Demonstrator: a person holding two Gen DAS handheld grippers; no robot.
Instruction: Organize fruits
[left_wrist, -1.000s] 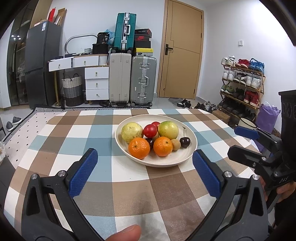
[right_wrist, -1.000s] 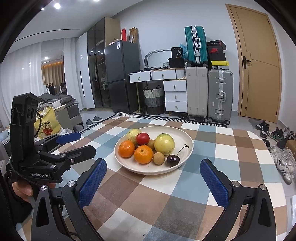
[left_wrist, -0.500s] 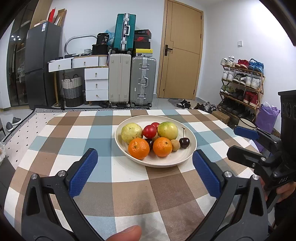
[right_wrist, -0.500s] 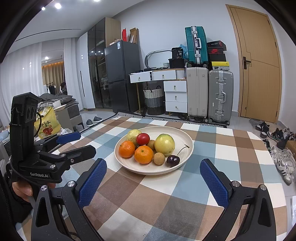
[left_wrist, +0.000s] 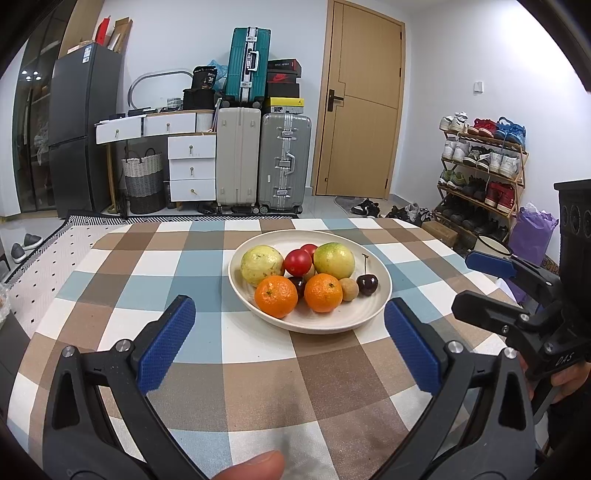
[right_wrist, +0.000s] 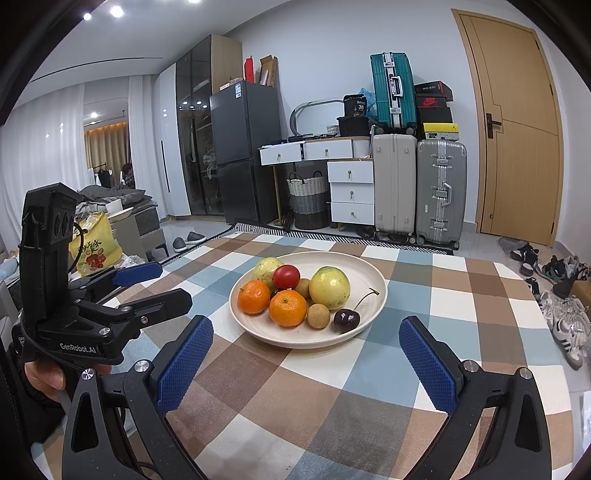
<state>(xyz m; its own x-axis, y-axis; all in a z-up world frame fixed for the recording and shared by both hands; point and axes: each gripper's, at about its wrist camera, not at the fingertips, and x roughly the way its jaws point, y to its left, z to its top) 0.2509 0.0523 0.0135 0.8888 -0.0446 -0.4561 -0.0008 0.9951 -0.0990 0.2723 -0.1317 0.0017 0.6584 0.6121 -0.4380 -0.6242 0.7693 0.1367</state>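
Note:
A cream plate (left_wrist: 369, 317) (right_wrist: 369, 269) sits mid-table with two oranges (left_wrist: 276, 296) (right_wrist: 288, 307), two yellow-green guavas (left_wrist: 334, 260) (right_wrist: 329, 287), a red tomato (left_wrist: 297, 261) (right_wrist: 286, 276), a dark cherry (left_wrist: 367, 284) (right_wrist: 346, 319) and a small brown fruit (left_wrist: 348, 289) (right_wrist: 318, 315). My left gripper (left_wrist: 290, 343) is open and empty, short of the plate's near rim. My right gripper (right_wrist: 304, 365) is open and empty, also short of the plate. Each gripper shows in the other's view: the right one (left_wrist: 491, 280), the left one (right_wrist: 147, 284).
The checked tablecloth (left_wrist: 221, 369) covers the table. Suitcases (left_wrist: 258, 158), drawers (left_wrist: 192, 166) and a fridge (left_wrist: 81, 122) stand behind the far edge. A shoe rack (left_wrist: 480, 166) is on the right, a yellow bag (right_wrist: 94, 247) on the left.
Both views have edged very slightly; the plate sits a touch higher in the frames. Both grippers stay open and the fruits have not moved.

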